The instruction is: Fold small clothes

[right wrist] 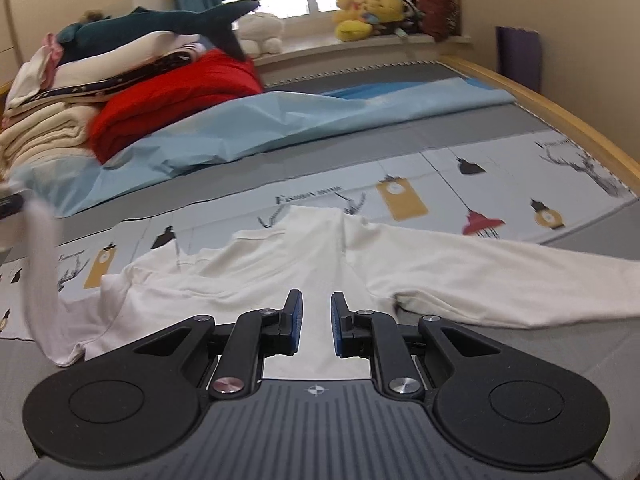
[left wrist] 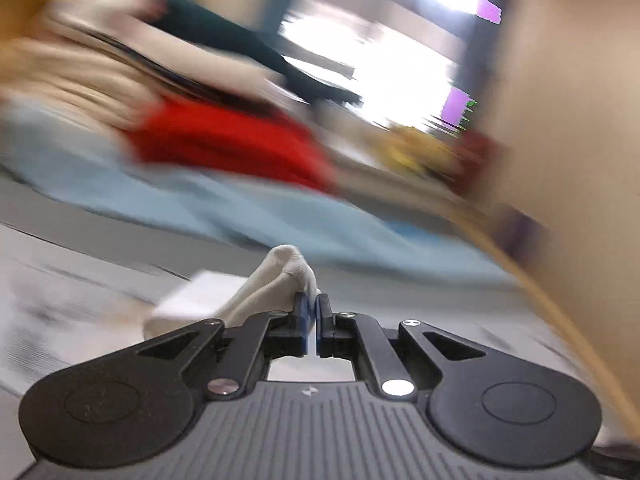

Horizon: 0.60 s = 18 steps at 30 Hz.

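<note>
A: Status, left to right?
B: Left gripper (left wrist: 311,305) is pinching a fold of the white shirt (right wrist: 320,264), fingers nearly together. Sleeve (right wrist: 42,272) is hanging from it at far left.
A: Right?
B: Right gripper (right wrist: 316,308) fingers are standing slightly spread, empty, over the shirt lying on the bed (right wrist: 440,136).

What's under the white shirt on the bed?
The printed sheet shows all around the white shirt, which lies flat on it. Anything beneath the cloth itself is covered.
</note>
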Tool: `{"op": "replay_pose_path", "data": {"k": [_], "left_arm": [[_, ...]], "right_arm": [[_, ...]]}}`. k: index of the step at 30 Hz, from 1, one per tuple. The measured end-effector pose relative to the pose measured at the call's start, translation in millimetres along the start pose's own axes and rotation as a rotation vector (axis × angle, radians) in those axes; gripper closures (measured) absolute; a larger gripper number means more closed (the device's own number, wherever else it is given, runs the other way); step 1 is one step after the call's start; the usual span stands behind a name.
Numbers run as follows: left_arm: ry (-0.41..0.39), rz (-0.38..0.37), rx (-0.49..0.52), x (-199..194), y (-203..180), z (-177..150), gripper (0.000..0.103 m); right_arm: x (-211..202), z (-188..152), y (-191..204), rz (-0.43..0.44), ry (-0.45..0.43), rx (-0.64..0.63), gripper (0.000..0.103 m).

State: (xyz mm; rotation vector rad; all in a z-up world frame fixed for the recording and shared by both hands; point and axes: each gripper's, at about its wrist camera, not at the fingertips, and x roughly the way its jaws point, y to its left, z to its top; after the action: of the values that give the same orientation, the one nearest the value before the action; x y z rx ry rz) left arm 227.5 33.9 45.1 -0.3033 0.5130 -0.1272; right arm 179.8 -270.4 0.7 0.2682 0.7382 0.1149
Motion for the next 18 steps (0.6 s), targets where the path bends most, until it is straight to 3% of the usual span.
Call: {"op": "replay_pose_path", "data": {"k": [1,2,3,5,7,11,15,16,18], "left_arm": [[0.122,-0.112,0.011,18,-25,-16,0.081],[0.222,-0.16,0.024,29,-45,-30,0.073],[0.265,-0.157,0.048,33,-59,-42,0.073],[0.256,-0.129,0.124,25,-76,-48,0.073],[0.227,-0.064,0.138,12,-67,-32,0.073],[0.194,0.13,0.066,-12,-15,4,0.073],[0.178,0.292,0.019,-15,44,-7,0.073],[0.191,0.321,0.003,-13,62,-18,0.073],[0.377,0.409,-0.043,7,91,-32,0.076]], "right_arm": [[1,1,-3,-0.004,0.004,0.013,0.087],[3,1,-6,-0.008,0.009,0.028,0.087],[5,2,-10,-0.011,0.016,0.049,0.087],[10,1,-16,-0.008,0.034,0.089,0.087],[17,-1,-20,0.012,0.048,0.122,0.086],[42,-11,-23,0.02,0.059,0.115,0.086],[77,-17,-29,0.068,0.107,0.203,0.087],[86,-18,-29,0.082,0.111,0.207,0.087],[110,-23,-30,0.117,0.157,0.231,0.086]]}}
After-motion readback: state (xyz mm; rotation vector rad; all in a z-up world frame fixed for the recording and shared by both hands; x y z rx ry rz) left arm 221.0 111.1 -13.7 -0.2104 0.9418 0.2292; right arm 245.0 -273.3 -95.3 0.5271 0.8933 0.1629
